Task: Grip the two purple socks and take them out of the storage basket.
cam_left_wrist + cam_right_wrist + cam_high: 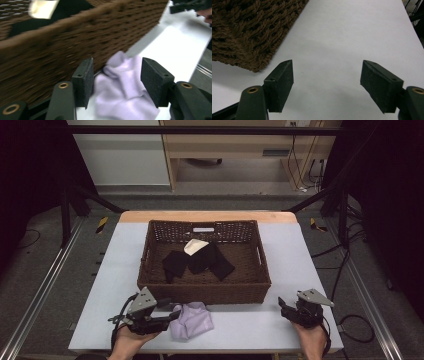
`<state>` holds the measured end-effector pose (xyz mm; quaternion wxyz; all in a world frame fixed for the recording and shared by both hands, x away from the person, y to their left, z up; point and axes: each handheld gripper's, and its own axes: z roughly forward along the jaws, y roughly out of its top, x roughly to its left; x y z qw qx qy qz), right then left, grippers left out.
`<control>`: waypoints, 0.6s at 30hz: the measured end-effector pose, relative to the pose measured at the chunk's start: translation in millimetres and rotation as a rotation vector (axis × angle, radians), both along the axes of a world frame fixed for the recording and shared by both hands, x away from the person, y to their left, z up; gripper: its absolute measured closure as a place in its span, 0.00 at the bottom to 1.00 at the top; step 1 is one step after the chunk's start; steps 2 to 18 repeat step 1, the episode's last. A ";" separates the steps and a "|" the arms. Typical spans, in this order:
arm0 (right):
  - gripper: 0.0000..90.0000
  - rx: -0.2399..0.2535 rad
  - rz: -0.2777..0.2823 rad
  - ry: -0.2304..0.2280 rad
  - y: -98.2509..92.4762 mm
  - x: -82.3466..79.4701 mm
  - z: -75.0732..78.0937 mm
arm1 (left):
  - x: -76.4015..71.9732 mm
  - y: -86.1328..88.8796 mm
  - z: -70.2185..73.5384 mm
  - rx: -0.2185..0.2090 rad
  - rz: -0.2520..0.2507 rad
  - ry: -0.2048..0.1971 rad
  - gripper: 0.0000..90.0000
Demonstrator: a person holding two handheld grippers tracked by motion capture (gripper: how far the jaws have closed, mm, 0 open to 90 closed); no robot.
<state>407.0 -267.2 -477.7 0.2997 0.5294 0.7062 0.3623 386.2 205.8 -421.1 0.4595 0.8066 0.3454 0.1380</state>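
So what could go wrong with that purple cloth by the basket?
The left gripper stands open around the lilac cloth, so a shallow pinch might catch just one fold and let the rest slip out. The cloth lies right against the wicker basket, so a jaw might snag the weave or nudge the basket. The right gripper is open over bare table, too far to help.

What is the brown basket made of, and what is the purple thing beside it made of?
The basket looks woven from twisted brown fibre, maybe rattan or paper cord: plaited strands with a matte, rough surface show on its walls. The purple thing is a pale lilac cloth, seemingly a soft knit: fine ribbing and loose folds show between the open left tool, whose pads are not pressing it.
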 end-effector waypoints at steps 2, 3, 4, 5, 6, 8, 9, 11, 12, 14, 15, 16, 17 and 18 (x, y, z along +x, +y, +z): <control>0.29 -0.001 -0.002 0.002 -0.3 0.1 -0.3 | -0.6 5.3 0.1 0.000 0.016 -0.002 0.45; 0.29 -0.001 -0.002 0.002 -0.3 0.1 -0.3 | -0.6 5.3 0.1 0.000 0.016 -0.002 0.45; 0.29 -0.001 -0.002 0.002 -0.3 0.1 -0.3 | -0.6 5.3 0.1 0.000 0.016 -0.002 0.45; 0.29 -0.001 -0.002 0.002 -0.3 0.1 -0.3 | -0.6 5.3 0.1 0.000 0.016 -0.002 0.45; 0.29 -0.001 -0.002 0.002 -0.3 0.1 -0.3 | -0.6 5.3 0.1 0.000 0.016 -0.002 0.45; 0.29 -0.001 -0.002 0.002 -0.3 0.1 -0.3 | -0.6 5.3 0.1 0.000 0.016 -0.002 0.45; 0.29 -0.001 -0.002 0.002 -0.3 0.1 -0.3 | -0.6 5.3 0.1 0.000 0.016 -0.002 0.45; 0.29 -0.001 -0.002 0.002 -0.3 0.1 -0.3 | -0.6 5.3 0.1 0.000 0.016 -0.002 0.45; 0.29 -0.001 -0.002 0.002 -0.3 0.1 -0.3 | -0.6 5.3 0.1 0.000 0.016 -0.002 0.45; 0.29 -0.001 -0.002 0.002 -0.3 0.1 -0.3 | -0.6 5.3 0.1 0.000 0.016 -0.002 0.45; 0.29 -0.001 -0.002 0.002 -0.3 0.1 -0.3 | -0.6 5.3 0.1 0.000 0.016 -0.002 0.45; 0.29 -0.001 -0.002 0.002 -0.3 0.1 -0.3 | -0.6 5.3 0.1 0.000 0.016 -0.002 0.45; 0.29 -0.001 -0.002 0.002 -0.3 0.1 -0.3 | -0.6 5.3 0.1 0.000 0.016 -0.002 0.45; 0.29 -0.001 -0.002 0.002 -0.3 0.1 -0.3 | -0.6 5.3 0.1 0.000 0.016 -0.002 0.45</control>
